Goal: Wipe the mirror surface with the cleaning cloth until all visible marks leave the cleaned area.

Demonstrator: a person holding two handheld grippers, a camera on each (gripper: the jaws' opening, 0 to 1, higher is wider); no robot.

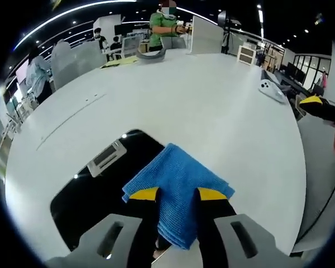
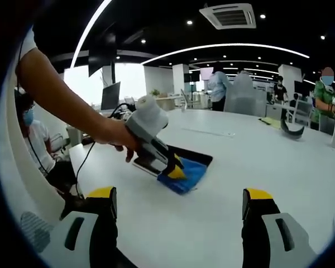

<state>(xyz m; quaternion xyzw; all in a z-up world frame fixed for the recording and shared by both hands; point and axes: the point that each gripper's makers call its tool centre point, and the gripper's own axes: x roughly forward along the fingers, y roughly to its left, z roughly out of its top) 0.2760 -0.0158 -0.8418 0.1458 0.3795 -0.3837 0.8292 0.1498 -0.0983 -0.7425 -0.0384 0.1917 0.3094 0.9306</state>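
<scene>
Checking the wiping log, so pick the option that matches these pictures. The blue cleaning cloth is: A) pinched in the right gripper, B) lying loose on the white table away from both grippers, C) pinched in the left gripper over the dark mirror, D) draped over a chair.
C: the left gripper is shut on the blue cloth, over the dark mirror; the right gripper stands open above the white table.

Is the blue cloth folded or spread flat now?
Folded: the blue cloth lies in layers over the mirror, clamped by the left gripper.
</scene>
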